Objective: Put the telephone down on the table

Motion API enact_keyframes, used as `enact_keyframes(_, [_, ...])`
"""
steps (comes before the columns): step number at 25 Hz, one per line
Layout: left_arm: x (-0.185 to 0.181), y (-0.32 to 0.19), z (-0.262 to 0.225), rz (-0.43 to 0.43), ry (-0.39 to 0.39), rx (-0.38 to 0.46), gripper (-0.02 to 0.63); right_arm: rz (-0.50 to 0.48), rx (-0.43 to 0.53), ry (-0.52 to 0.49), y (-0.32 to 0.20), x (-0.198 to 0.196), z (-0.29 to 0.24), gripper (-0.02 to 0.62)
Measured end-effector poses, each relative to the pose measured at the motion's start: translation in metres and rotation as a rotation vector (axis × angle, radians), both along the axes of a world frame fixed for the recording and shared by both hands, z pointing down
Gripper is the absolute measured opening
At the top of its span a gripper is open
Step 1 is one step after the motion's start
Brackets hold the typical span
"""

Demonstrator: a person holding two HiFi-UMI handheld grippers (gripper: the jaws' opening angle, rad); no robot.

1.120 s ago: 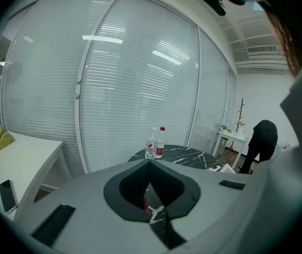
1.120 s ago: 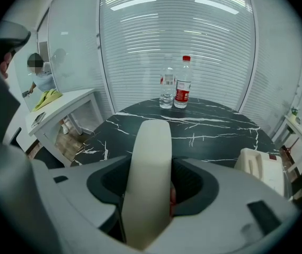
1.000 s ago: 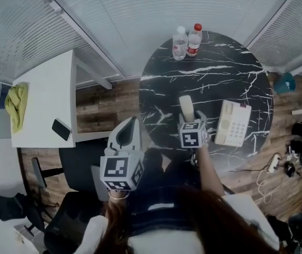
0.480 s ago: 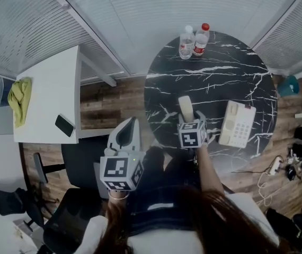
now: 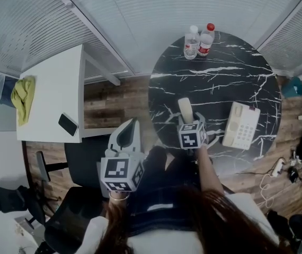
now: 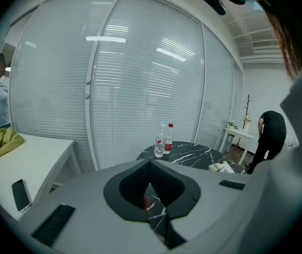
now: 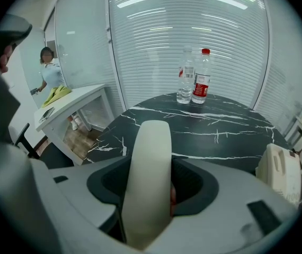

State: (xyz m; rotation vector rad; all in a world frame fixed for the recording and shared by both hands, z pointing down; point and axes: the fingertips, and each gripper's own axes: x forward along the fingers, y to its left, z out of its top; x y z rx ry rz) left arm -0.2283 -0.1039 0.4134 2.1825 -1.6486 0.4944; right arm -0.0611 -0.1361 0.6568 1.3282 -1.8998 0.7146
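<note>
Left tool [image 5: 125, 135] closed — right tool [image 5: 187, 118] clamped, gripping.

This is an office, with slatted blinds [image 5: 140, 15] behind glass partition walls, a round black marble desk [image 5: 220, 83] bearing a push-button phone base [image 5: 241, 125], a white desk [image 5: 53, 89] nearby, and a black swivel chair [image 5: 82, 155] on wood-plank flooring [image 5: 114, 102].

The cream telephone handset [image 7: 148, 173] is clamped between the jaws of the right gripper [image 5: 187, 121]. Its rounded end points away over the round black marble desk [image 5: 214, 78]. The cream keypad base [image 5: 241, 125] lies flat on the desk's right side, apart from the handset.
</note>
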Motion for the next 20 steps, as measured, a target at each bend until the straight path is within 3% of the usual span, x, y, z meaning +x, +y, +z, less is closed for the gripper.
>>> enact_keyframes(20, [-0.009, 0.004, 0.004, -0.008, -0.02, -0.021, 0.002, -0.067, -0.035, 0.025, 0.009, -0.021, 0.017, 0.236])
